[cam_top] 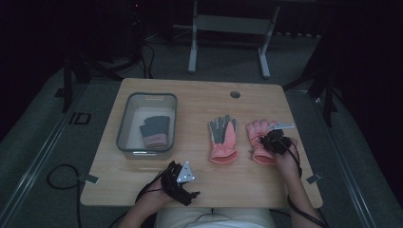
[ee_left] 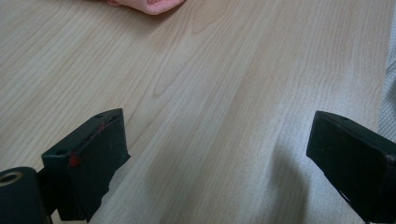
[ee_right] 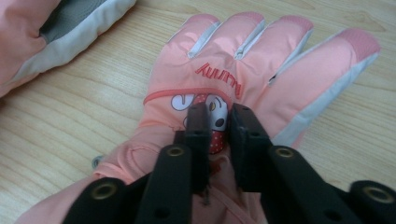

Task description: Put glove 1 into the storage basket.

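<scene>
A pink glove (ee_right: 243, 60) with a cartoon patch lies back-up at the table's right (cam_top: 257, 131). My right gripper (ee_right: 219, 133) is shut on the fabric at the patch, and in the high view it (cam_top: 274, 141) sits over the glove's middle. A second pink glove (cam_top: 223, 137) with a grey palm lies just to the left, its edge (ee_right: 42, 32) at that view's upper left. My left gripper (cam_top: 177, 178) rests near the table's front edge, jaws wide open over bare wood (ee_left: 215, 154), with a pink cuff (ee_left: 149, 4) far ahead.
A grey bin (cam_top: 124, 124) stands at the table's left and holds a dark grey glove with a pink cuff (cam_top: 154, 130). A round cable hole (cam_top: 235, 94) is near the back edge. A metal frame (cam_top: 192, 47) stands on the floor behind the table.
</scene>
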`<control>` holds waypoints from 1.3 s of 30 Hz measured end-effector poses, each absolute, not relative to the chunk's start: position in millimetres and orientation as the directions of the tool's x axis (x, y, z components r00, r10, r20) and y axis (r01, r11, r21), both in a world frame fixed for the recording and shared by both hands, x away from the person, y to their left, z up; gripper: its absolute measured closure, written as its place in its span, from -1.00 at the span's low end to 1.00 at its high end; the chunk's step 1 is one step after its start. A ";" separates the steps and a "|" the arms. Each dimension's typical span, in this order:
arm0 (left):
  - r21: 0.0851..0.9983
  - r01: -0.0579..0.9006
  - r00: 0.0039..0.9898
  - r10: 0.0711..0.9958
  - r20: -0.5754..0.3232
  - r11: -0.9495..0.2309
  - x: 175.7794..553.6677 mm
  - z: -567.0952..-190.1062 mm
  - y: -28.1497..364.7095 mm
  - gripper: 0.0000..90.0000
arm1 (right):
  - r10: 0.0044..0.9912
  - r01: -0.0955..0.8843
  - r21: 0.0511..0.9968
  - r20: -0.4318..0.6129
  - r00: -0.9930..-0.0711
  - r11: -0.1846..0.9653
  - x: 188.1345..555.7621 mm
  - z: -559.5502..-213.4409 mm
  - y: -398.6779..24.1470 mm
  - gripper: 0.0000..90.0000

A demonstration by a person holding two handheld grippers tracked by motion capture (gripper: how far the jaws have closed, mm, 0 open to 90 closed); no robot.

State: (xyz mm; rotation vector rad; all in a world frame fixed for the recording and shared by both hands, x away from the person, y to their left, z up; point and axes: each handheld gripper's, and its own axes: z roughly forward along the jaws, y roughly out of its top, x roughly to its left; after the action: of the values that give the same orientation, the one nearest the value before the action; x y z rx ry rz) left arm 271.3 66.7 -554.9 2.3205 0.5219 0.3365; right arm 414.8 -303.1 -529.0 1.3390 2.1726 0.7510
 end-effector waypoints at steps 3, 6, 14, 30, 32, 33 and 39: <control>0.707 0.274 0.887 0.456 0.077 -0.652 271.4 -555.0 66.7 -0.89 | 0.919 0.653 0.672 -0.110 -0.378 0.349 413.6 -528.3 -300.1 0.86; 0.710 0.270 0.887 0.455 0.080 -0.651 271.2 -554.3 67.2 -0.89 | 0.930 0.658 0.680 -0.099 -0.355 0.324 413.2 -522.9 -299.4 0.90; 0.712 0.276 0.889 0.453 0.067 -0.646 272.5 -554.5 67.8 -0.89 | 0.948 0.616 0.747 -0.059 -0.313 0.250 407.0 -470.7 -292.7 0.91; 0.714 0.272 0.885 0.458 0.077 -0.645 272.0 -553.3 68.3 -0.89 | 0.922 0.521 0.814 -0.045 -0.385 0.257 394.6 -412.7 -197.2 0.91; 0.713 0.271 0.886 0.457 0.078 -0.646 271.7 -552.8 68.5 -0.89 | 0.916 0.515 0.815 -0.045 -0.400 0.265 393.7 -411.0 -185.9 0.91; 0.712 0.270 0.886 0.457 0.080 -0.648 271.6 -552.6 68.5 -0.89 | 0.911 0.516 0.812 -0.046 -0.409 0.272 393.3 -411.2 -180.7 0.91; 0.716 0.269 0.885 0.458 0.079 -0.645 271.4 -551.8 69.4 -0.89 | 0.894 0.527 0.783 -0.081 -0.441 0.330 391.9 -427.6 -159.2 0.90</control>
State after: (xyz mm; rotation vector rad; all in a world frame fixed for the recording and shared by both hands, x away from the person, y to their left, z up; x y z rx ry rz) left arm 271.4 69.4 -551.8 2.3037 0.5198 0.3276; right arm 391.9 -159.2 -427.6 1.2447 2.0912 0.9511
